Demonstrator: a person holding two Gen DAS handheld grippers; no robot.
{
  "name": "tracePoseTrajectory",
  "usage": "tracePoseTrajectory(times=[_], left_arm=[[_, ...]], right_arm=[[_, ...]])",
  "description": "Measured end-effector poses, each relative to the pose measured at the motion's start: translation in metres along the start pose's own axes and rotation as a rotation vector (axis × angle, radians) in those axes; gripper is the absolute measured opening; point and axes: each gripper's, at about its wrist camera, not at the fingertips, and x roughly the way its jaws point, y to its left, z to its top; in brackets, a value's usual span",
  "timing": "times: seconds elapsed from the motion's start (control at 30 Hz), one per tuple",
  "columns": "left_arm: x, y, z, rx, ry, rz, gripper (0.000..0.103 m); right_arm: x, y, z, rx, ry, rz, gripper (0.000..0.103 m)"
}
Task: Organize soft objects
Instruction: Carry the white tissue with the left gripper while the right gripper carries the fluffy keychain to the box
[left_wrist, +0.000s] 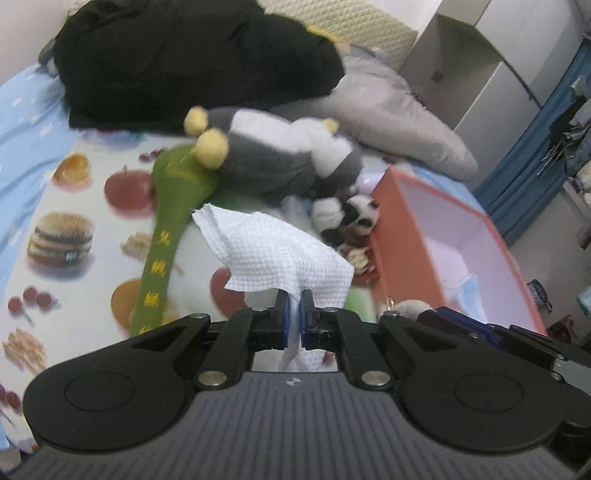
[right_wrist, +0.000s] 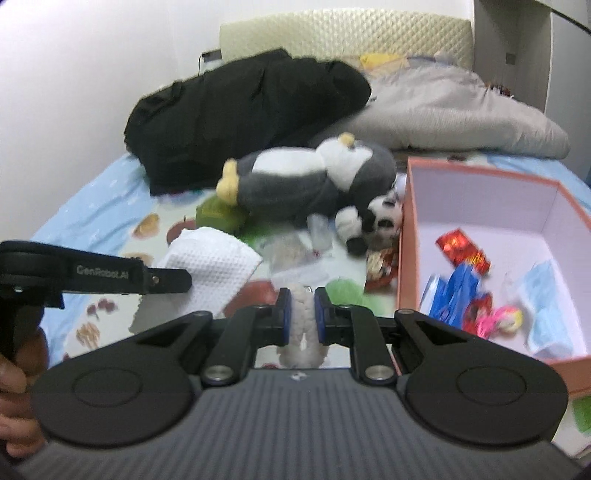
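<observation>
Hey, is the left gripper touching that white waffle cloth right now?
Touching. The left wrist view shows the left gripper with its jaws shut on a fold of the white waffle cloth, which fans out above them.

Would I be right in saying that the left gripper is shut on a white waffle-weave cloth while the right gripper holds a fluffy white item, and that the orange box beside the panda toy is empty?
Not quite: the orange box is not empty. The right wrist view shows a blue face mask and colourful wrappers inside. The rest holds: the left gripper is shut on the white waffle-weave cloth, the right gripper on the fluffy white item, and the panda toy lies beside the box.
</observation>
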Motion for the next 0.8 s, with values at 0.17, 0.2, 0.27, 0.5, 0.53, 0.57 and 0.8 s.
tracePoseTrajectory(times=[0.17,0.2,0.27,0.5,0.53,0.57,0.8], left_arm=[[-0.02,-0.023,0.025,0.03,-0.043,-0.022,0.007],[-0.024,-0.026,0.029,0.034,-0.049,-0.027,0.007],[-0.033,-0.036,0.037,0.05,-0.066,-0.041,0.007],[-0.043,-0.072,0.058,0.088,-0.095,-0.099,0.007],[-0.042,-0.079,0.061,0.096,-0.099,-0.109,0.007],[-0.04,-0.086,0.063,0.1,-0.099,-0.113,0.007],[0.0,-0.131,0.086,0.107,-0.008,-0.2,0.007]], right_arm=[[-0.019,-0.011,0.027,0.017,-0.063,-0.005,0.017],[-0.023,-0.014,0.032,0.019,-0.075,-0.006,0.017],[-0.032,-0.018,0.039,0.013,-0.1,-0.012,0.017],[-0.057,-0.041,0.061,0.029,-0.154,-0.026,0.017],[-0.06,-0.045,0.064,0.033,-0.156,-0.029,0.017],[-0.063,-0.048,0.068,0.029,-0.157,-0.035,0.017],[-0.073,-0.087,0.087,0.014,-0.148,-0.109,0.017]])
